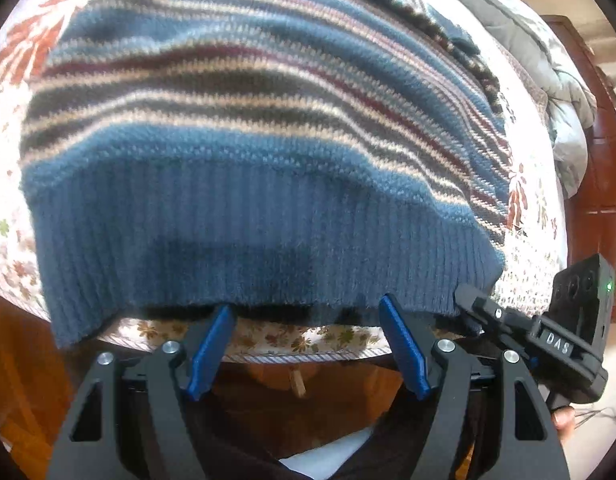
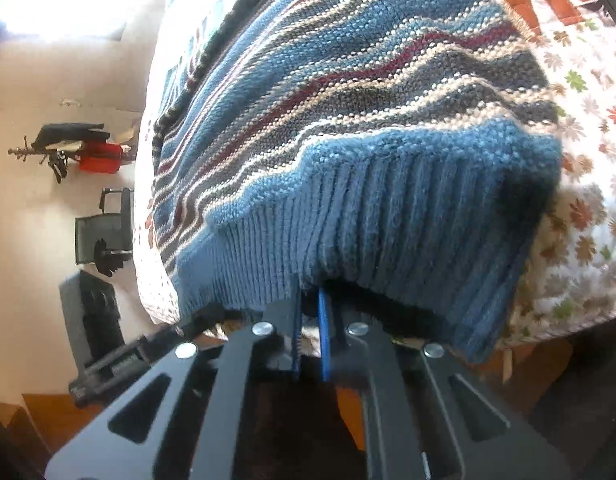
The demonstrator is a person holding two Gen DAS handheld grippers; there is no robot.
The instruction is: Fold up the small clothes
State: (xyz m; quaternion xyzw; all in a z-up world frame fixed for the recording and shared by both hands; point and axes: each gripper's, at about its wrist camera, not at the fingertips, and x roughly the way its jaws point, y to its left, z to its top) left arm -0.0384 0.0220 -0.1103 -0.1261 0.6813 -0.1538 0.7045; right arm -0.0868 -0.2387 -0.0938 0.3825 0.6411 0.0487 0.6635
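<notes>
Left gripper (image 1: 308,312) gapes at the sweater (image 1: 247,140) hem; right gripper (image 2: 310,300) pinches it.

The sweater (image 1: 243,128) lies on the bedspread (image 1: 11,168), its hem at the bed's near edge, with 2 grippers below it in frame.

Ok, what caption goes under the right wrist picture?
Right hand-held gripper pinching the ribbed hem of a striped blue sweater on a flowery bedspread.
</notes>
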